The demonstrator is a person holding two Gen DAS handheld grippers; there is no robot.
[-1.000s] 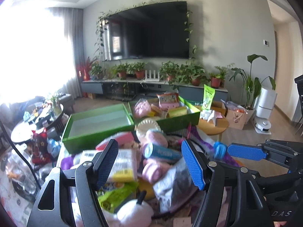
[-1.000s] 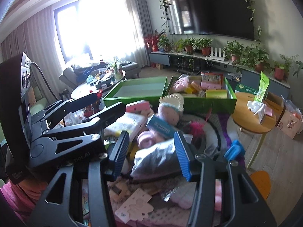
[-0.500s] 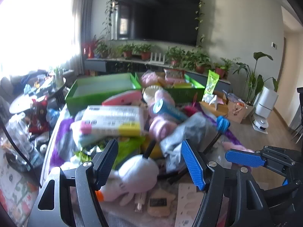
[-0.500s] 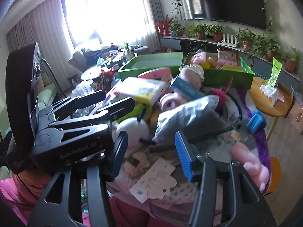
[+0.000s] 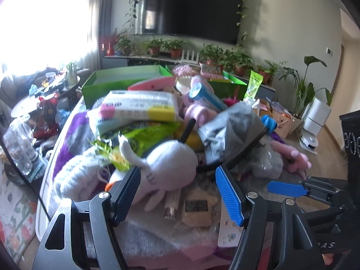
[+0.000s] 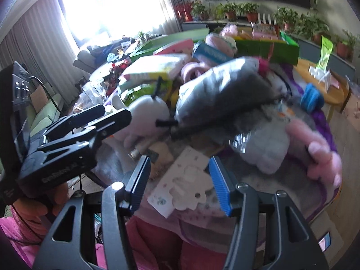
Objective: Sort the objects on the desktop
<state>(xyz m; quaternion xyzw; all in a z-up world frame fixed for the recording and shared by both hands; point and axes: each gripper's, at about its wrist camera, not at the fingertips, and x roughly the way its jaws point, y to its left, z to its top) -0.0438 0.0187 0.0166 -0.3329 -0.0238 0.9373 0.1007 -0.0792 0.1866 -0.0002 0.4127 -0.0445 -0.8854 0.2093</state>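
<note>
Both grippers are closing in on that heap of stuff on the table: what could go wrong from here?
1. The pile is stacked loosely: pulling the white plush toy in front of the left gripper could topple the tissue pack lying above it.
2. The white card ahead of the right gripper lies flat, so open jaws may slide over it.
3. The grippers are close together and could collide.

Both cams sat on the grippers, looking forward and down along the fingers, close over the near edge of the pile. Left view faced the TV (image 5: 193,9) wall head-on; right view sat further right, angled toward the window (image 6: 108,6). Both caught the white plush (image 5: 171,164) (image 6: 150,110) and grey bag (image 5: 231,130) (image 6: 222,90).
</note>
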